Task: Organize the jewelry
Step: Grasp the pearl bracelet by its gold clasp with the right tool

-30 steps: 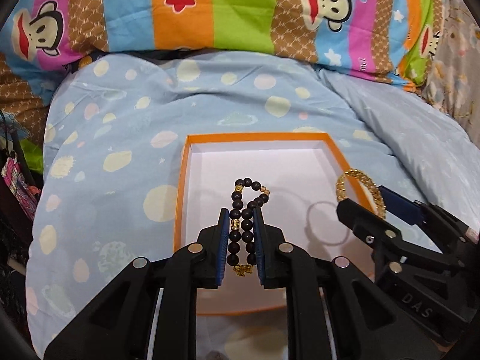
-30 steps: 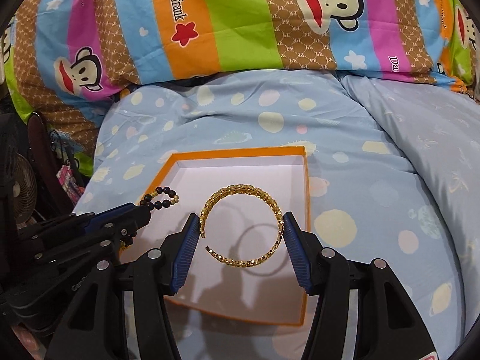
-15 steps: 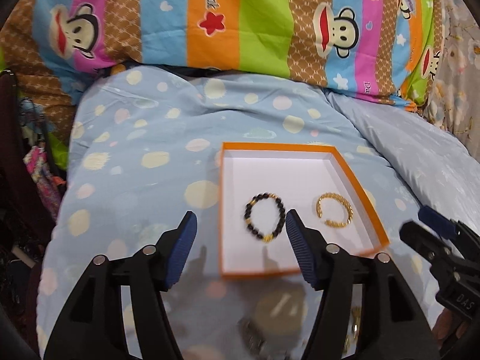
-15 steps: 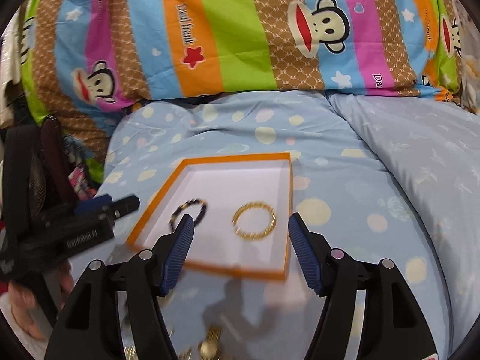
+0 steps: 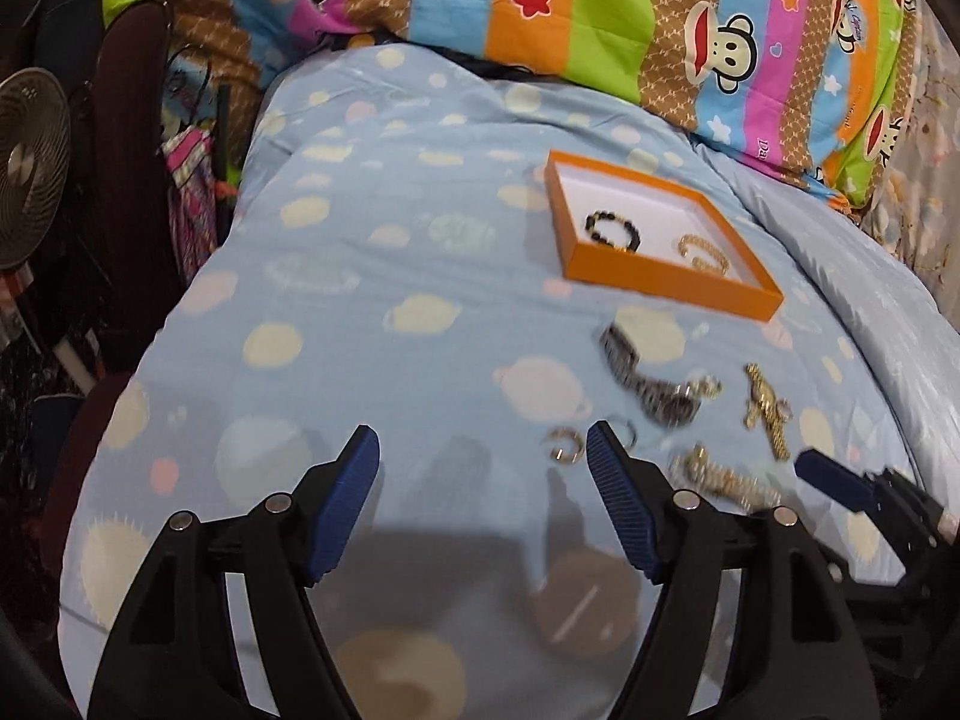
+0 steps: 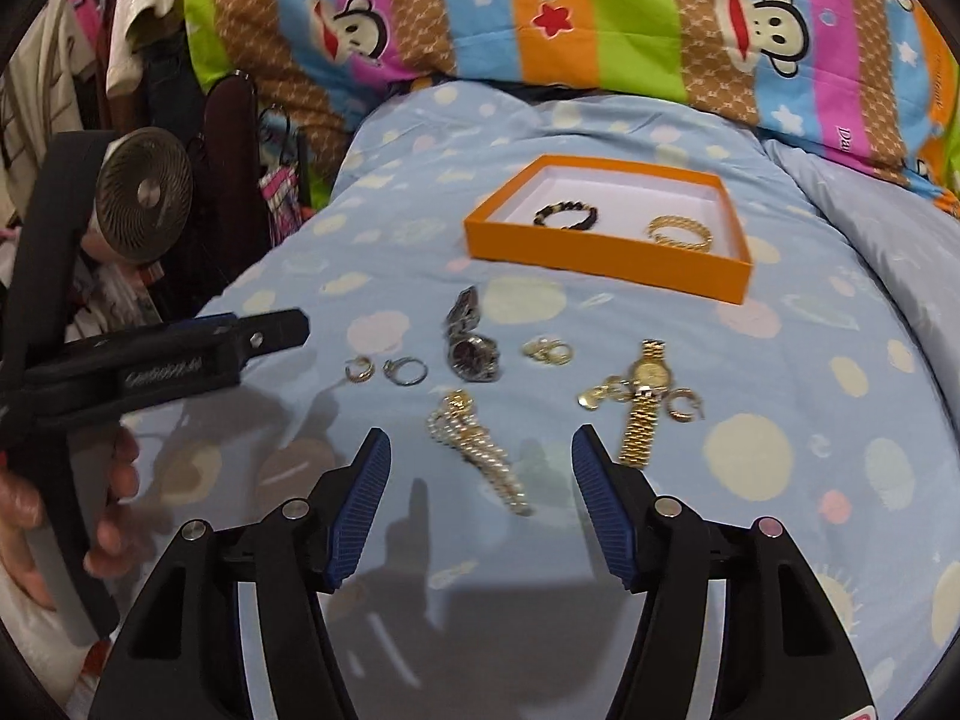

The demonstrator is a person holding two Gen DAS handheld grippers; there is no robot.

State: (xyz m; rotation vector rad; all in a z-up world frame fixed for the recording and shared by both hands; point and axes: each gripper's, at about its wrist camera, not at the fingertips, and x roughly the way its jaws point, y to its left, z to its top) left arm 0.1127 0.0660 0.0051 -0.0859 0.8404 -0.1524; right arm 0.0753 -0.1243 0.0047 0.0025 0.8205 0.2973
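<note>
Orange cardboard forms the shallow box (image 6: 606,258) that sits toward the far edge of the bed (image 6: 810,360), close to the striped monkey-print pillow (image 6: 600,12). Two pieces already lie on its white floor, apart from each other: a dark beaded bracelet (image 6: 567,215) on the left and a gold bangle (image 6: 679,232) on the right. By that count the sorting is begun but mostly undone.

On the blue spotted cover, nearer the front edge of the bed than the box, the rest is loose. A dark steel watch (image 6: 471,342) lies in the middle, two small hoop rings (image 6: 387,369) to its left, and a small gold cluster (image 6: 547,351) to its right. A gold watch (image 6: 642,402) lies further right with small gold bits beside it. A pearl-and-gold strand (image 6: 477,450) lies nearest the front.

Both tools are empty. The right gripper (image 6: 480,474) has its jaws spread, having just narrowed a little, with the pearl strand on the cover beyond and between them but not pinched. The left gripper (image 5: 483,468) has just been opening; its jaws stand wide over bare cover, one hoop ring (image 5: 565,445) just inside the right jaw, untouched. The strand looks the likeliest next pick for the right.
</note>
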